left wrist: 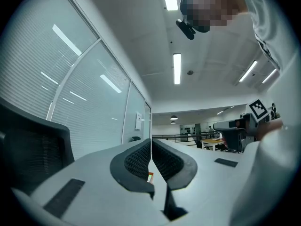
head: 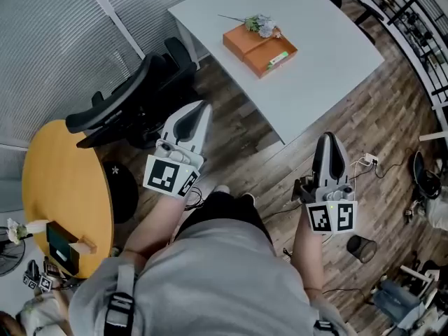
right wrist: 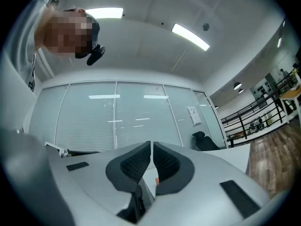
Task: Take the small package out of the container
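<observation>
Two grippers up, both pinched closed. On the left gripper (head: 201, 108) (left wrist: 151, 142), ribbed pads (left wrist: 138, 160) pressed together down to a hairline slit, with nothing caught between. Same on the right gripper (head: 327, 138) (right wrist: 151, 145): pads meeting, nothing gripped. Both carried roughly level, tips aimed toward the white table (head: 315, 68) and touching none of it.

Ahead of both sets of fingertips and well apart from them, lying flat on that table: orange container (head: 255, 44), with a sprig of flowers (head: 260, 25) across its far end and a small green-and-white strip (head: 278, 59) on its near corner (package or label, too small to tell). Glimpsed too as an orange sliver through the gap beneath each pair of pads in the gripper views.

Just left of the left fingers, black office chair (head: 133, 103); further left and nearer than the tips, round yellow table (head: 63, 180). Beneath both pairs of fingers, wood floor (head: 238, 138).
</observation>
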`<state>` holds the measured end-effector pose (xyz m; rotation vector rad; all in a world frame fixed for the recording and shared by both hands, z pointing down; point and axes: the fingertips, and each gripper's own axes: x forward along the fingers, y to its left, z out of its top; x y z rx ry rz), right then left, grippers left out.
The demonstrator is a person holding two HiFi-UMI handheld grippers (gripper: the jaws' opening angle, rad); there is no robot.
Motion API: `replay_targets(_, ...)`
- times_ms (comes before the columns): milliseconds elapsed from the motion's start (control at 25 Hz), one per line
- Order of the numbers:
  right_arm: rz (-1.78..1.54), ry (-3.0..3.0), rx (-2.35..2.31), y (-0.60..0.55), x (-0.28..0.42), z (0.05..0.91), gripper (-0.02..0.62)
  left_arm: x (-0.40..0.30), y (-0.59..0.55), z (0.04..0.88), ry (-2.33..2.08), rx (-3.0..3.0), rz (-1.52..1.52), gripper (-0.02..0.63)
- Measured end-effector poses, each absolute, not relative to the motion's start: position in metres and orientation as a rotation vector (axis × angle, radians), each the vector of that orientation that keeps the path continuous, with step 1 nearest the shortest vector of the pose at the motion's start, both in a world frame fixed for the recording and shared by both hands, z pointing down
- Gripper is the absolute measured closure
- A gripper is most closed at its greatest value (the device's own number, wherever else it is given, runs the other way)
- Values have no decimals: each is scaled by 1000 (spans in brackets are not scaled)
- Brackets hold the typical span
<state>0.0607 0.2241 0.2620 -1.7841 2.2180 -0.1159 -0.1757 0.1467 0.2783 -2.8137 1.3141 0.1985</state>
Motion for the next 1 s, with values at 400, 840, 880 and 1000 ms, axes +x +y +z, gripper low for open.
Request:
replay_targets(400, -73, 2150, -1842, 223, 54, 258, 541, -190, 134, 286, 1243, -2862, 196, 580)
replay_targets(840, -87, 2193, -1799, 169, 74, 269, 541, -167, 97, 296, 1257, -2859, 183, 580)
replay_targets(880, -84, 2206, -1783, 160, 78, 268, 541, -163, 90, 295, 1269, -2850, 183, 580)
replay_targets(1000, -88, 2244, -1734, 130, 93, 266, 541, -148, 67, 291, 1317, -2823, 190, 580)
